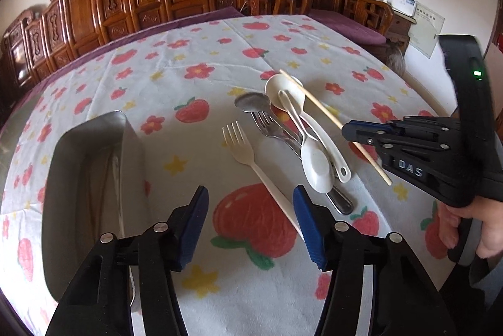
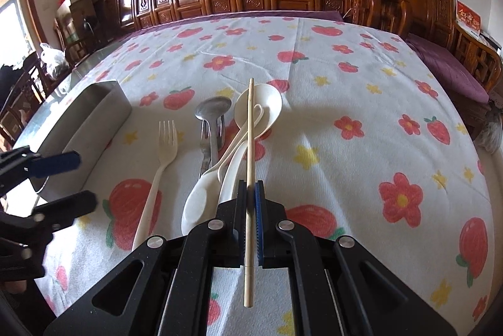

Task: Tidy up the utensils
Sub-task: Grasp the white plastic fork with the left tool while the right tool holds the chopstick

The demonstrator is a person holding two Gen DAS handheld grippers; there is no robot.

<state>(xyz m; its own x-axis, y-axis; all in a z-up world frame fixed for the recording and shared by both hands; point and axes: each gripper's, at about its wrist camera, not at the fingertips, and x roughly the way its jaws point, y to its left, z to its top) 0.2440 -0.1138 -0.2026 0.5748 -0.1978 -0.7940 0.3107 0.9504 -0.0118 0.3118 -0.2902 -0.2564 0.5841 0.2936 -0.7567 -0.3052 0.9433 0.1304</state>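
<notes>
We note the right gripper [image 2: 250, 189] with its jaws clenched on 1 pale wooden chopstick [image 2: 250, 131], which runs forward between the blue pads and sticks out behind them, raised above the pile. The left gripper [image 1: 250, 224] has its jaws parted and released, nothing between them, hovering over the flower-and-strawberry printed cloth covering the surface [image 1: 195, 75]; the handle of the cream plastic fork [image 1: 243, 152] passes just in front of its right pad. No earlier picture, so we record no jaw motion. Right of the fork lies the pile: 1 steel spoon [image 1: 253, 102], 1 steel fork [image 1: 267, 123] partly under it, 1 deep white ceramic soup spoon [image 1: 284, 90], and 1 long white plastic spoon [image 1: 316, 163] lying across them. The rectangular steel tray [image 1: 91, 153] sits to the left of the utensils, apart from them; its contents we cannot make out. A hand [image 1: 465, 222] grips the right tool's handle at the edge of the left wrist view.
</notes>
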